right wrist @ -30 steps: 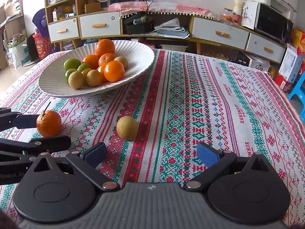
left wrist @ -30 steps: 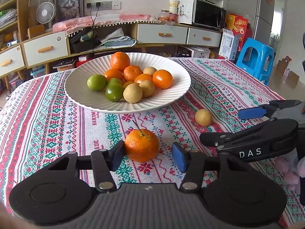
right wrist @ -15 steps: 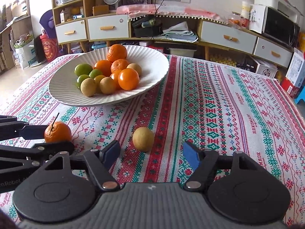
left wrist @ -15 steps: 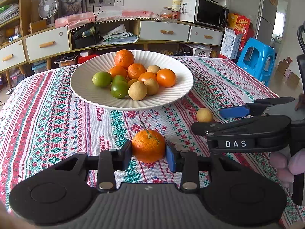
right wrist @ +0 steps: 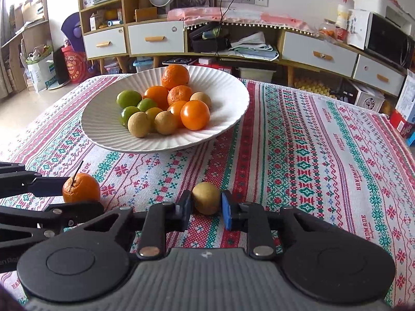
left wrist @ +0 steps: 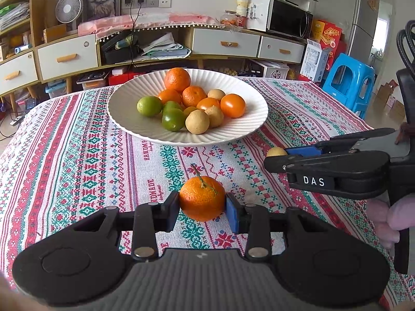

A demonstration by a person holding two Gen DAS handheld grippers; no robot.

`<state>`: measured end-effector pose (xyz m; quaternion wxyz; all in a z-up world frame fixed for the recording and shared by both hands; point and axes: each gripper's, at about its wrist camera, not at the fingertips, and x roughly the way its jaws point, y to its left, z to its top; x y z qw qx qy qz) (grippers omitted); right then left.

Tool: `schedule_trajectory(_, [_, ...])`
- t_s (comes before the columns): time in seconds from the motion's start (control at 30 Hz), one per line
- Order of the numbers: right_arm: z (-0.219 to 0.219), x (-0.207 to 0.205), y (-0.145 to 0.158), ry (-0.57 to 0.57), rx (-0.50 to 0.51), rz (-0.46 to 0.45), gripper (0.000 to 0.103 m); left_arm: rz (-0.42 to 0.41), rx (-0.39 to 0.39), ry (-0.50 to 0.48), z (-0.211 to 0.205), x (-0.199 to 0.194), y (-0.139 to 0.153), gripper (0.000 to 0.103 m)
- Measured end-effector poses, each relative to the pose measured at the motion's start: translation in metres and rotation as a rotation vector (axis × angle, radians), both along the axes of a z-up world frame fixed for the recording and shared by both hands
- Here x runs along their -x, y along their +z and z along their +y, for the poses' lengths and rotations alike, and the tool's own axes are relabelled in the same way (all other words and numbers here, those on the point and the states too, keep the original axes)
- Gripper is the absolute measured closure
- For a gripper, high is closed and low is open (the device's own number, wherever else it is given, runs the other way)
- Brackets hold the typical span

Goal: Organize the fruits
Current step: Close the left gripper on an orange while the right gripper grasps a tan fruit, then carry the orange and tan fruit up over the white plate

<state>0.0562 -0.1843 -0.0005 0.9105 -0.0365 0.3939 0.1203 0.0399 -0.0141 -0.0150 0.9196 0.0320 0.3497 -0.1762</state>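
The table's far edge [left wrist: 181, 85] is running just behind the white ribbed plate [left wrist: 246, 129], and the right edge is falling away toward a blue stool [left wrist: 347, 83]. Open patterned tablecloth [right wrist: 324, 155] is lying to the right of the plate, free of fruit, and a clear strip is separating the plate's near rim from the two loose fruits.

The left gripper [left wrist: 202, 208] is pinching a tangerine [left wrist: 202, 198] that is sitting on the cloth near the table's front, well short of the plate; both pads are pressing its sides. The fruit is bright orange with a pitted skin and a thin stem sticking up and leaning back.

The right gripper [right wrist: 206, 210] has just been closing and is now clamping a small round tan fruit [right wrist: 206, 198], possibly a longan, though the skin is too blurred to be sure. It is sitting on the cloth to the right of the tangerine, apart from it. A hand [left wrist: 386, 223] is gripping the right tool's handle.

The plate is holding oranges [right wrist: 175, 76], green limes [right wrist: 129, 99] and more tan fruits [right wrist: 140, 124], heaped toward its middle.
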Motion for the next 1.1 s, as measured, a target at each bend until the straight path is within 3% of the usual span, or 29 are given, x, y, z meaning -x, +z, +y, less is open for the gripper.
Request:
schedule_trajectory(0.63, [-0.001, 0.005, 0.018, 0.021, -0.056, -0.018, 0.081, -0.018, 0.053, -0.026, 0.009, 0.001, 0.022, 0.063])
schedule_trajectory(1.1, [-0.002, -0.019, 0.035, 0.021, -0.144, -0.060, 0.081, -0.057, 0.087, 0.005, 0.013, -0.029, 0.037, 0.063])
